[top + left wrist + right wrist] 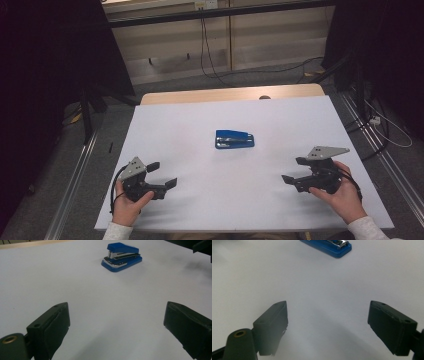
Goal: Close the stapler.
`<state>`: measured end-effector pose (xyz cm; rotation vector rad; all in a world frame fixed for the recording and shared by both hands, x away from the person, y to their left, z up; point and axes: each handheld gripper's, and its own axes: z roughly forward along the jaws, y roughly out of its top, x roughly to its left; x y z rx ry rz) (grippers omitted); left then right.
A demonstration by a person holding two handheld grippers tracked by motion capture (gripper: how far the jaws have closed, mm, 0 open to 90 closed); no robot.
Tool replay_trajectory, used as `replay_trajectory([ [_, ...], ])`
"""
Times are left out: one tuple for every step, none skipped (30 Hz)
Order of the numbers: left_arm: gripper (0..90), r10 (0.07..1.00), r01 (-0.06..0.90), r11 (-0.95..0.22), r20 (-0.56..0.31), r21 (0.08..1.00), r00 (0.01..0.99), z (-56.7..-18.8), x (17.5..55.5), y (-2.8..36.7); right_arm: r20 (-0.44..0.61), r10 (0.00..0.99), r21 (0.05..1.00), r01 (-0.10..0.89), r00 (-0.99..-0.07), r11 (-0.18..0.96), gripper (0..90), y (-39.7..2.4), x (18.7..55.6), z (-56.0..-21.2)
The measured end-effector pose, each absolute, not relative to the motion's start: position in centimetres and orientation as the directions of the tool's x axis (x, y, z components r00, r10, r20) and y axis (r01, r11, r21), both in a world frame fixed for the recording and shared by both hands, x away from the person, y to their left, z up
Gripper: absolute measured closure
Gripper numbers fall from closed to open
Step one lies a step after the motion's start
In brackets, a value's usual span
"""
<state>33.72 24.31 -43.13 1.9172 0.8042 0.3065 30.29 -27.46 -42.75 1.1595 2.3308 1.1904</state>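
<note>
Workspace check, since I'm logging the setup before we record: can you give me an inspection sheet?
Surface: white table top, flat, with a wooden edge showing at the far side.
Job's things: one blue stapler near the middle, closed, resting on its base.
Clutter: nothing seen on the table.
Grippers: left gripper and right gripper are both open, hand-held near the front edge, apart from the stapler.
Cables: a cable loops by the left gripper; black cables hang and run along the floor behind the table.
Surroundings: grey floor, pale back wall panels, dark curtains on both sides, metal rails beside the table.
</note>
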Motion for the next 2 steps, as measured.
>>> replay_trajectory([
  [6.8, 0.651, 0.4, -0.284, -0.131, 0.871, 0.748, -43.16, 33.71, 24.33, 0.105, 0.761, 0.776, 0.531, -0.64, 0.34, 16.3, -27.45, 30.32, -42.74],
  [6.8, 0.651, 0.4, -0.283, -0.131, 0.872, 0.747, -43.17, 33.7, 24.33, 0.103, 0.759, 0.776, 0.529, -0.643, 0.343, 16.3, -27.41, 30.38, -42.77],
])
